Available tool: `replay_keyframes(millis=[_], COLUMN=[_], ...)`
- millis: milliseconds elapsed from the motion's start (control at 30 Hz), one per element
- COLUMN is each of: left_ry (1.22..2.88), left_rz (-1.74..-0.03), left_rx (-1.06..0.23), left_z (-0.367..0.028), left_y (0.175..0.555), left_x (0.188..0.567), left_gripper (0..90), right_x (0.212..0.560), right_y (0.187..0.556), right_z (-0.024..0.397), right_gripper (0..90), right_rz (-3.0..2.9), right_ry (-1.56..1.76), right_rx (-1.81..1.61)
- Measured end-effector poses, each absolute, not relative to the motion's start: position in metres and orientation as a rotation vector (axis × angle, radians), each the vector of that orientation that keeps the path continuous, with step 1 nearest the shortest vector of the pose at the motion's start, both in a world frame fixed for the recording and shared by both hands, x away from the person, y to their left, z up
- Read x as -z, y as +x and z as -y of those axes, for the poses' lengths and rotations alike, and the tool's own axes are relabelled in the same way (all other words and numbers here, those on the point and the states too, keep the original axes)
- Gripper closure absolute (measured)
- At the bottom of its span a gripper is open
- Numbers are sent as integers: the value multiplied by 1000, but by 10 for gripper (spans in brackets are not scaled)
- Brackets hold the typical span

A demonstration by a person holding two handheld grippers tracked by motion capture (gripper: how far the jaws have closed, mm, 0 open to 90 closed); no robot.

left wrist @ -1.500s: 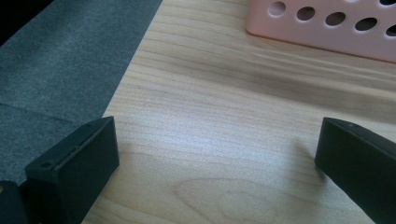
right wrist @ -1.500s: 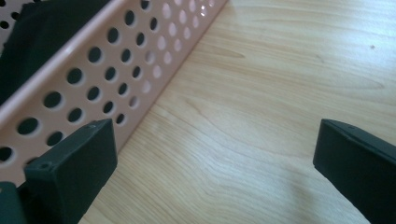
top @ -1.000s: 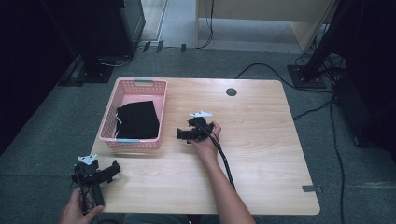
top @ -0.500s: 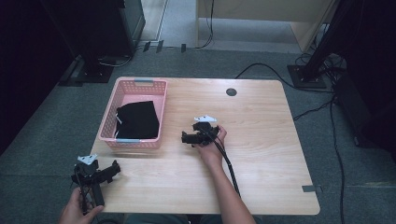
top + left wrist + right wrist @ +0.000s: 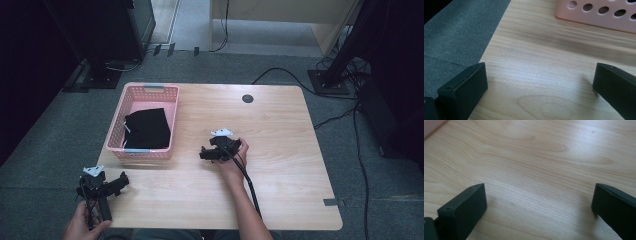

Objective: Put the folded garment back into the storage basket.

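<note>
Right gripper (image 5: 204,153) is mid-desk w/ jaws spread wide, nothing between them, just bare wood. Left gripper (image 5: 122,180) sits at the near-left desk corner, jaws likewise apart & empty. The black cloth (image 5: 147,128) lies bunched in the pink basket (image 5: 150,90) by the left edge. Prob. light, soft, limp: pinch a raised fold near its top, not the basket wall.

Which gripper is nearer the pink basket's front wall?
The left gripper: its own view shows the basket just ahead, while the right gripper sits farther off, mid-table.
</note>
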State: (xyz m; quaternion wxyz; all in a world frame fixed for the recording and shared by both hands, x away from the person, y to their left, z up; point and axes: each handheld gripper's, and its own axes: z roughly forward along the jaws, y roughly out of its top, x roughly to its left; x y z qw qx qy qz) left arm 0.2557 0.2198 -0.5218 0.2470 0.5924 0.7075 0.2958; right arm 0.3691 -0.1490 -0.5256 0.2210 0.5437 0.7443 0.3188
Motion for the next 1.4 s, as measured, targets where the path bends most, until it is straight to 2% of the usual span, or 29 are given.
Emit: replay_keyframes(millis=[1400], left_ry=[1613], left_rz=[-1933], left_rx=[-808], left_z=[-219], left_y=[255], left_x=[522], left_gripper=[0], right_x=[526], right_y=[339], right_z=[197], right_gripper=[0], right_rz=[-1982], right_ry=[1577], right_rx=[-851])
